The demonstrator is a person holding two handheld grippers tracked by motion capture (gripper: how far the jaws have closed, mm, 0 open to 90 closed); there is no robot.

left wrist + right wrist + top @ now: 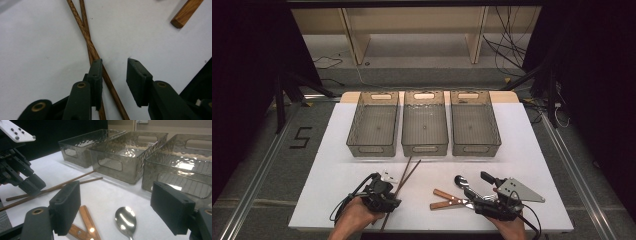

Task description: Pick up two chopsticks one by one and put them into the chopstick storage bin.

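The left gripper (114, 75) sits low over the white table (337, 165), its jaws parted with a gap between the pads; the crossed chopsticks (86, 37) lie right at it, one stick running under the left pad (96, 75) and out toward six o'clock in the left gripper view, and the pads do not clamp them; in the high view the chopsticks (408, 172) stretch from the left gripper (379, 192) toward one o'clock, their tips near the middle bin (425, 122). Over at four o'clock on the table, the right gripper (492, 192) stands wide open, nothing between its pads; a spoon (125, 220) lies on the table just ahead of it, with two wooden handles (86, 225) at nine o'clock of the spoon. Three clear bins line the far side; the left bin (373, 122) and right bin (475, 122) flank the middle one.
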